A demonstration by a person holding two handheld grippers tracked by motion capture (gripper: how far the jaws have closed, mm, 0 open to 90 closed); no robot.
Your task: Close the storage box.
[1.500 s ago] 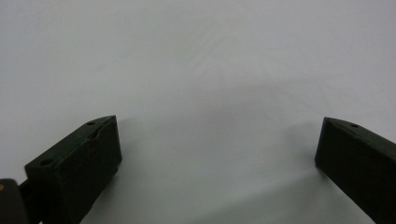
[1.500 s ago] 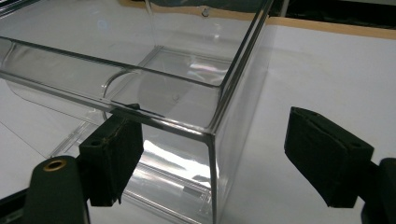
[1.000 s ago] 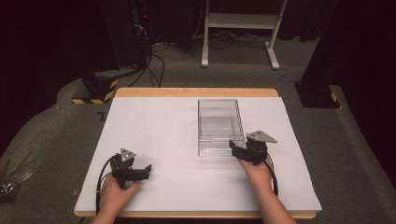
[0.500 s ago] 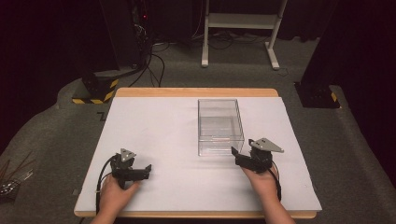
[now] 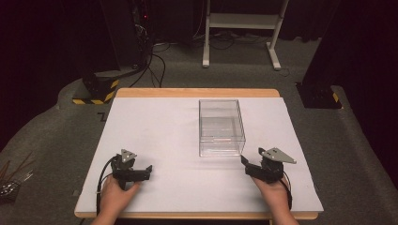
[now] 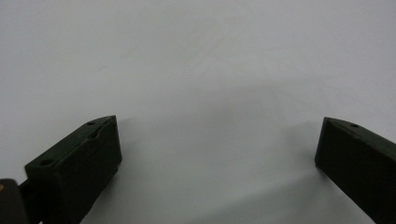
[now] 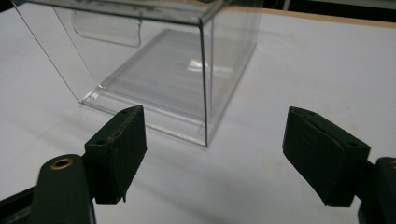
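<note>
Right tool (image 5: 245, 165) has backed off from the clear box (image 5: 220, 126) toward the desk's (image 5: 155, 122) near edge, jaws spread, empty, aimed at the box's near right corner. Left tool (image 5: 146, 171) low at near left, jaws wide, empty. Box mid-desk, long axis front-to-back; its far walls hard to read.

The clear box (image 5: 221, 126) stands on the table (image 5: 155, 126), just beyond the right claw (image 5: 245, 162).

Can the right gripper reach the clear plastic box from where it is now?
Probably yes: the right gripper is open beside the near right corner of the clear box, with bare white table between.
</note>
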